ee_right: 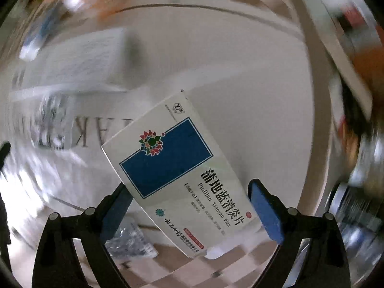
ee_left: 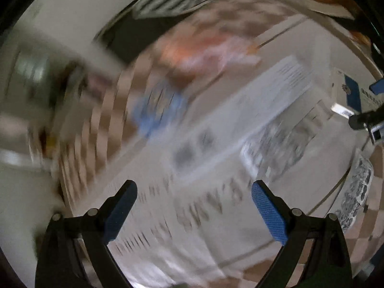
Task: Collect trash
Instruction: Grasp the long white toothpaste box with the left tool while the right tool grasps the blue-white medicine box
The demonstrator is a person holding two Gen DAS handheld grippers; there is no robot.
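My right gripper [ee_right: 190, 206] is shut on a white medicine box [ee_right: 177, 170] with a blue panel and Chinese print, held tilted above a white bag with grey letters [ee_right: 216, 72]. The same box shows at the far right of the left wrist view [ee_left: 352, 93]. My left gripper [ee_left: 194, 206] is open and empty above the white printed bag [ee_left: 192, 216]. A silver blister pack [ee_left: 357, 192] lies at the right edge, and another shows in the right wrist view [ee_right: 129, 240]. The left view is heavily blurred.
A checkered cloth [ee_left: 91, 144] covers the table. A blurred blue wrapper [ee_left: 158, 110] and an orange-pink wrapper [ee_left: 201, 50] lie beyond the bag. A white leaflet [ee_left: 276, 84] lies on the bag. A metal can [ee_left: 33, 72] stands at the left.
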